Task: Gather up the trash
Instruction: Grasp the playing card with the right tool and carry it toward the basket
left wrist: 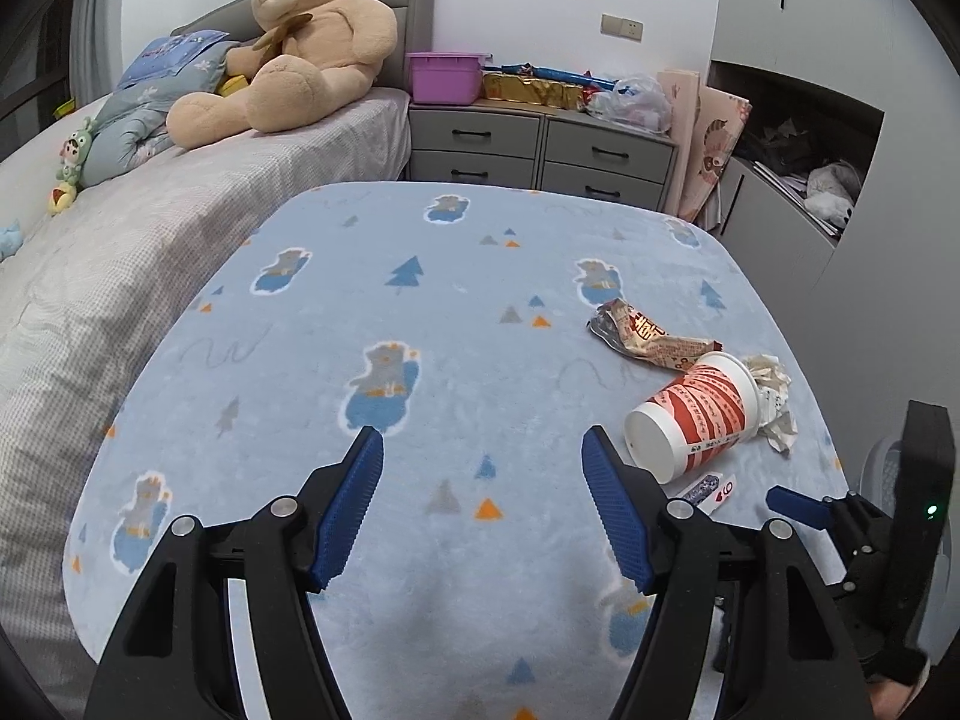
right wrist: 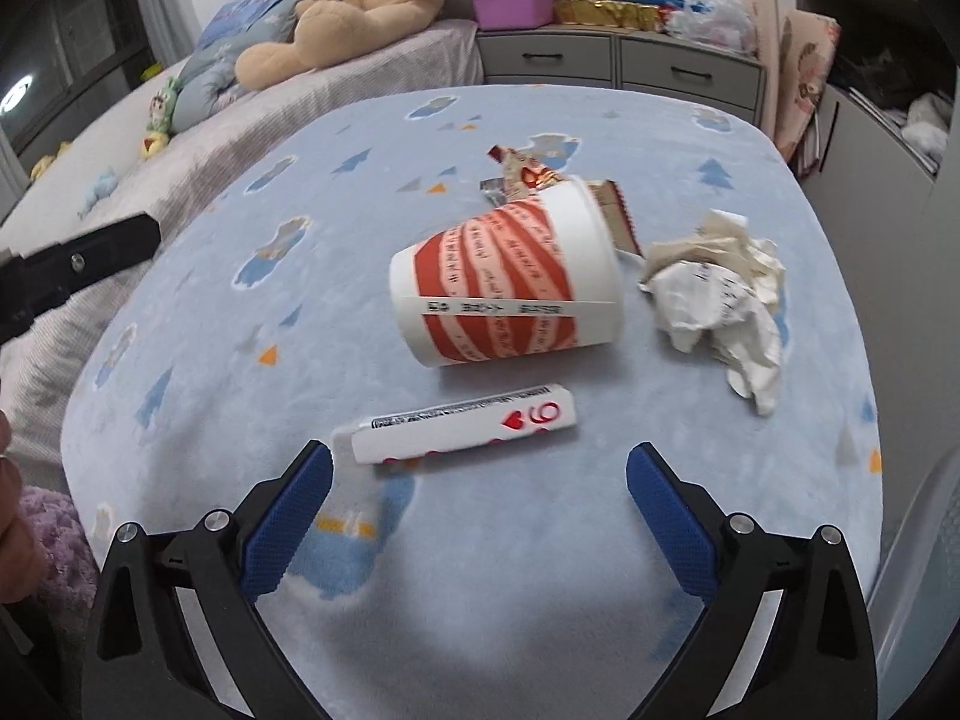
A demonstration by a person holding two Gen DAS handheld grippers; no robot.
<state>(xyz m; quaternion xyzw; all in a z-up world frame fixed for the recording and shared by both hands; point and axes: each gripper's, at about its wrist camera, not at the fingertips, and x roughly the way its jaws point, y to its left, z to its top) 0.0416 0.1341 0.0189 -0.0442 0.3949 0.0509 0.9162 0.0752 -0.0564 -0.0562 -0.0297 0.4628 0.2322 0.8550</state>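
Both tongs gape empty: right gripper low-centre just below the folded card, left gripper over bare blanket.

A folded playing card lying on the blue blanket shows a red "6", upside down, with a red heart beside it and a barcode strip along its upper edge. The paper cup on its side carries lines of small print on its orange-red bands and along its white seam, too small to read. The crumpled snack wrapper bears large red characters I cannot make out. Faint print on the crumpled paper is illegible.
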